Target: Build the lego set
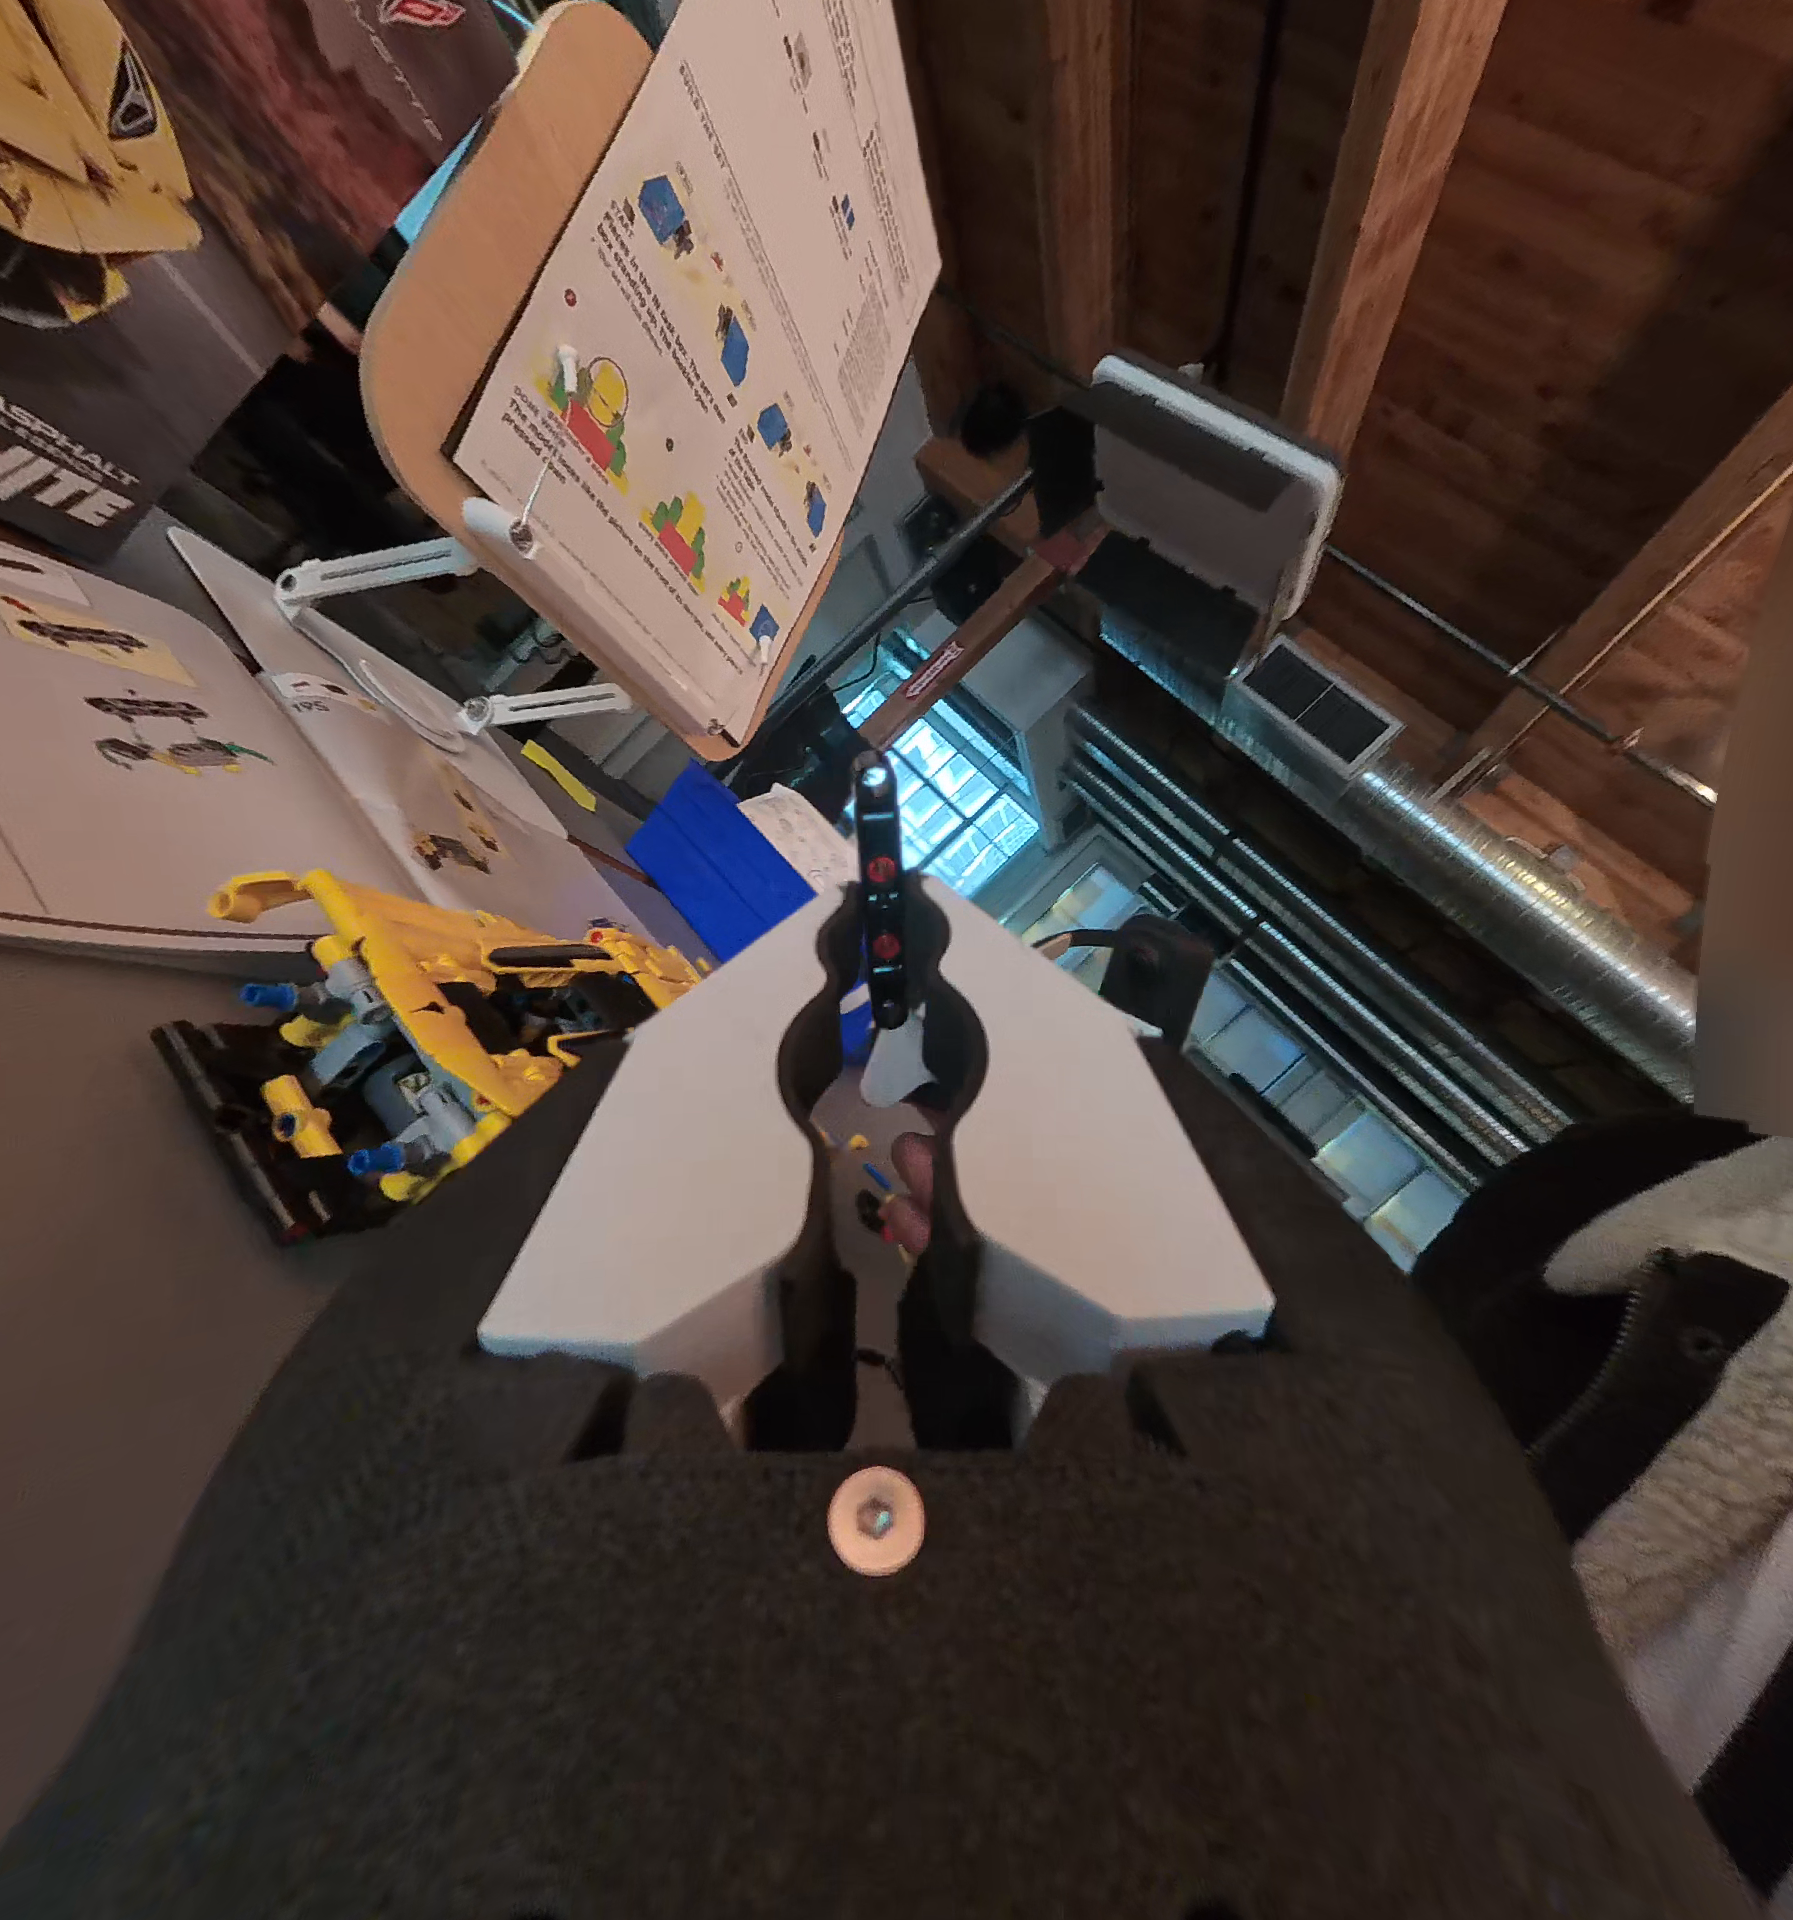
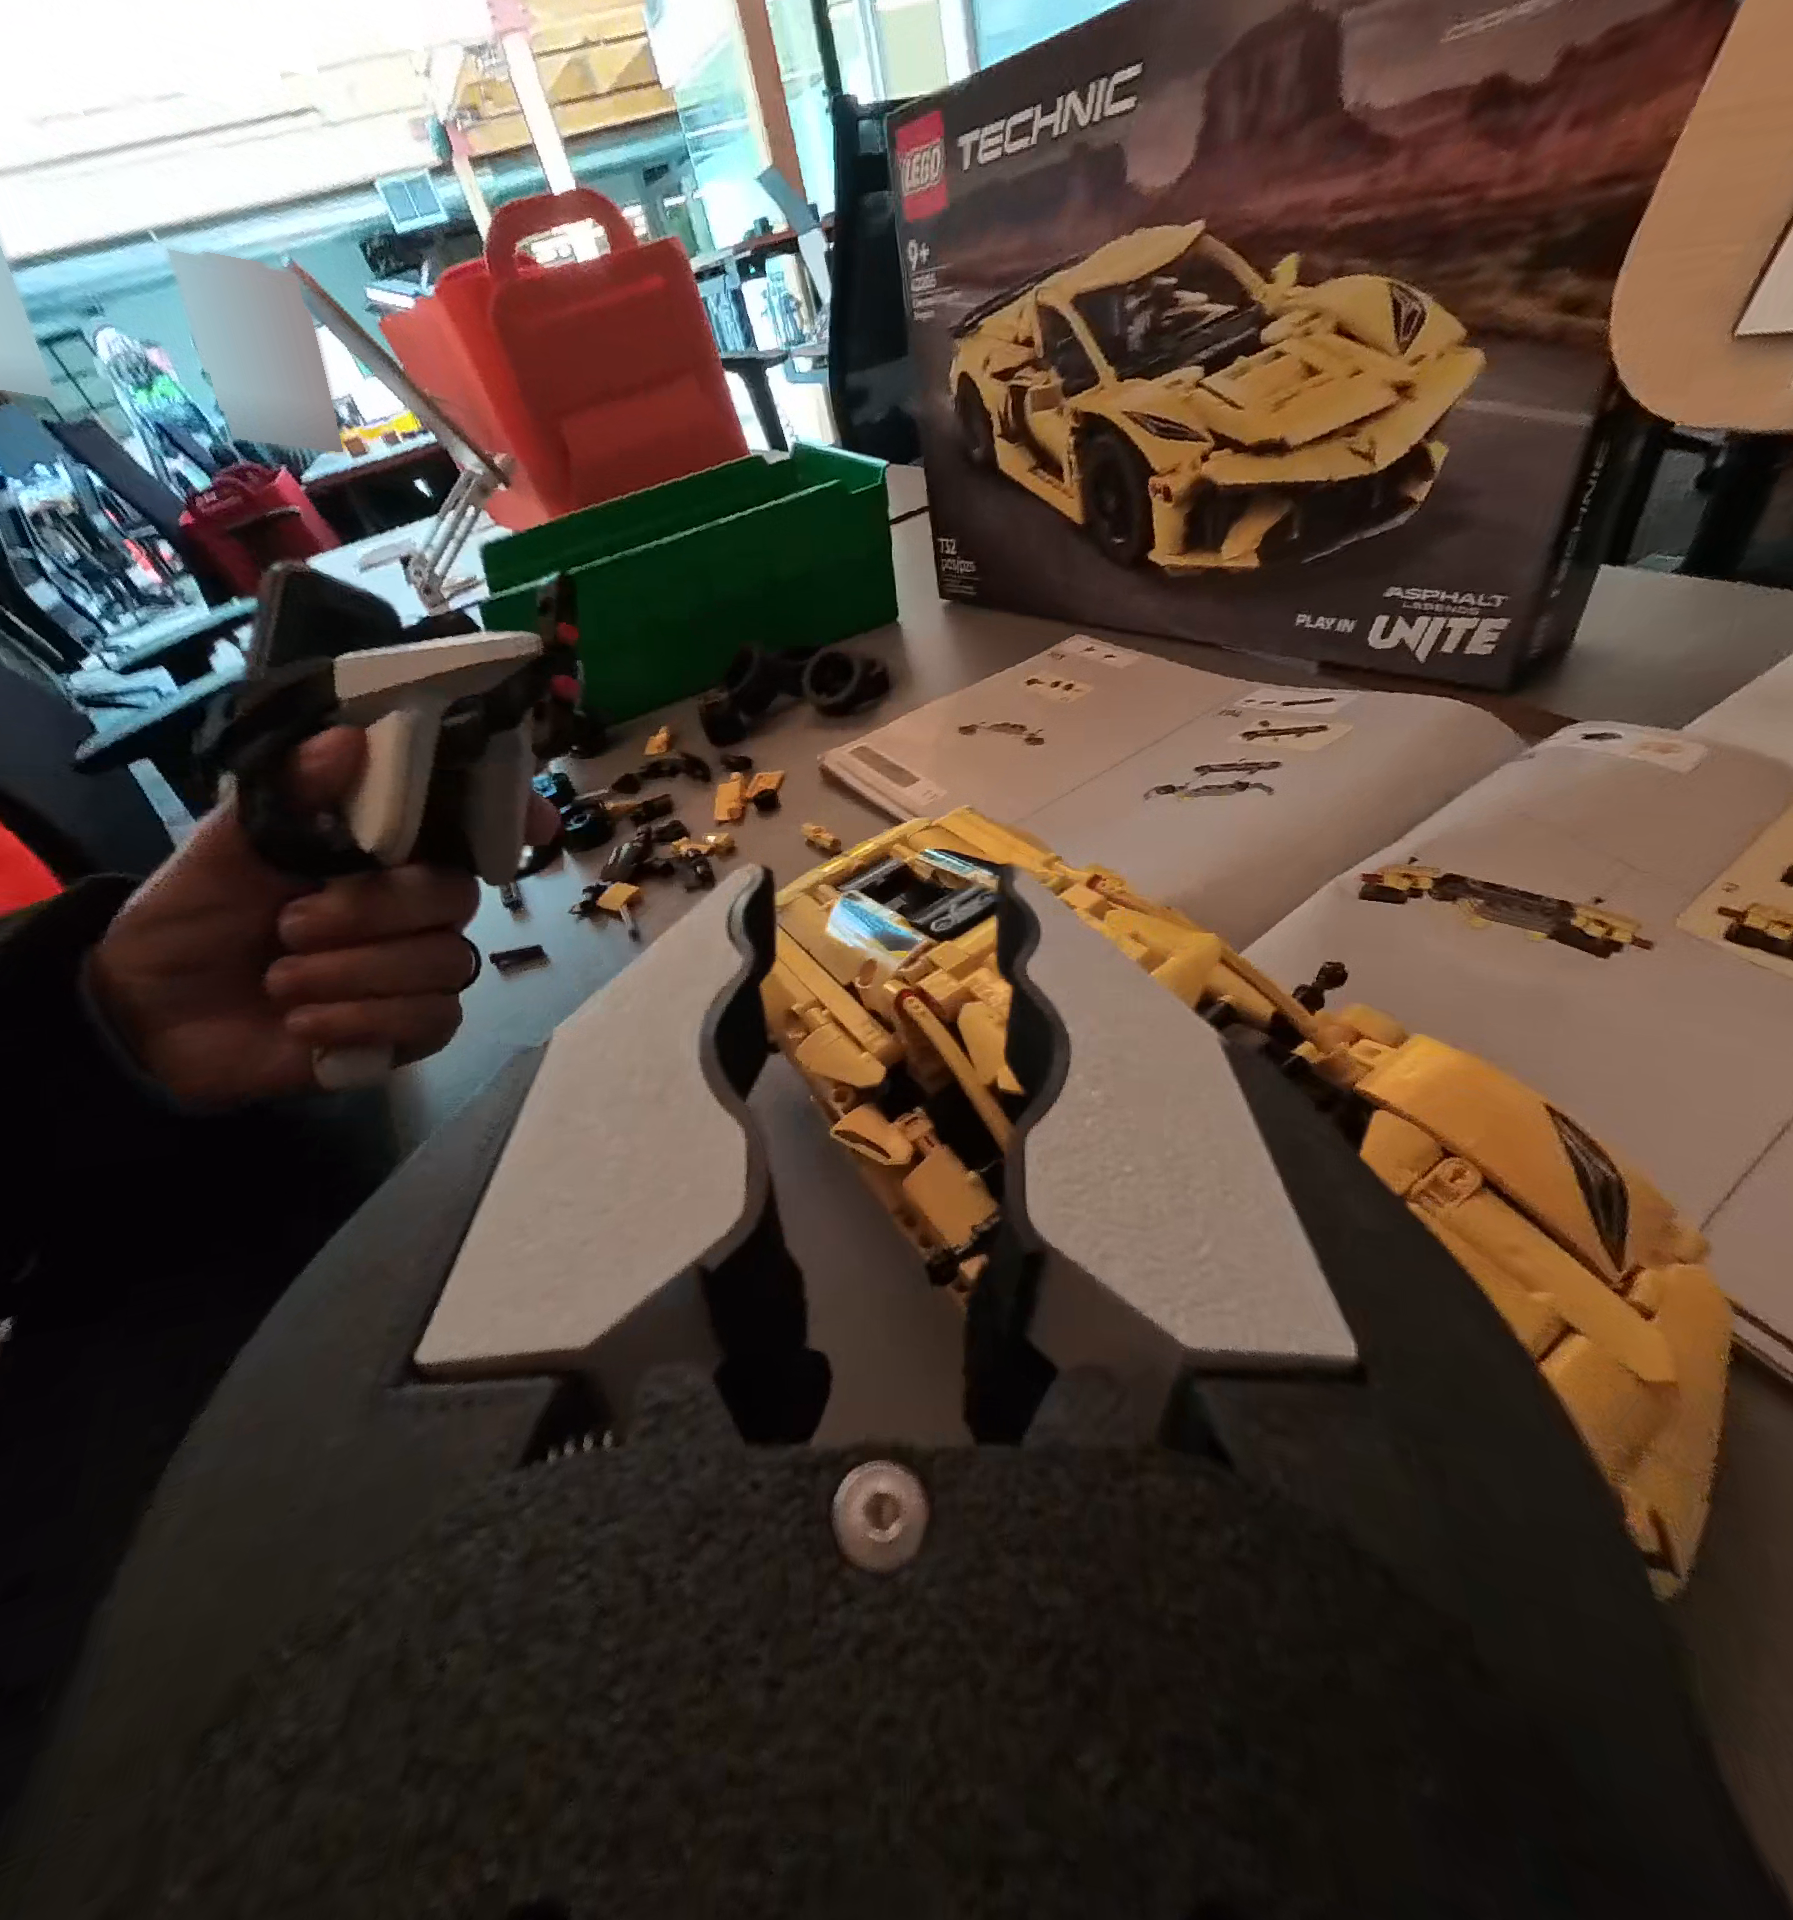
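A grey table (image 2: 975, 623) carries everything; on it lies the yellow car model (image 2: 1287, 1091), partly over an open instruction booklet (image 2: 1131, 748); loose black and yellow pieces (image 2: 663, 800) lie near a green bin (image 2: 726, 582); the set's box (image 2: 1235, 364) stands behind.

A green plastic bin (image 2: 705, 582) stands toward the far edge of the grey counter (image 2: 1681, 613), an orange-red handled bag (image 2: 580, 374) upright inside it. A wooden board (image 1: 456, 312) on a white arm (image 1: 372, 571) carries a printed sheet (image 1: 705, 343). Overhead run timber beams (image 1: 1391, 208) and a silver duct (image 1: 1515, 894).
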